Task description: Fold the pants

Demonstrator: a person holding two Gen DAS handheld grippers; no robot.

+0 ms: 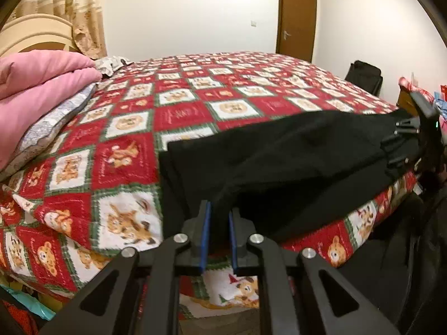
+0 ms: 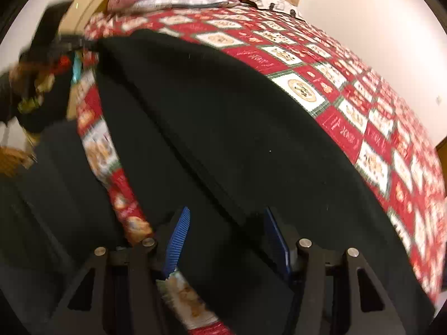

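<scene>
Left wrist view, lower centre: your left gripper (image 1: 219,217) has narrowed onto the near edge of the one pair of black pants (image 1: 279,162), already folded lengthwise on the bed (image 1: 178,111). Your right gripper (image 2: 226,234) straddles them, jaws apart. Cross-folds remain, I'd judge. Upper left: one pink blanket (image 1: 42,83).

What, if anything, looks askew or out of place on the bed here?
Nothing looks damaged or spilled. The black pants lie at the bed's near edge, with one side hanging slightly over the patterned bedspread. A pink blanket is piled on a pillow by the headboard.
</scene>
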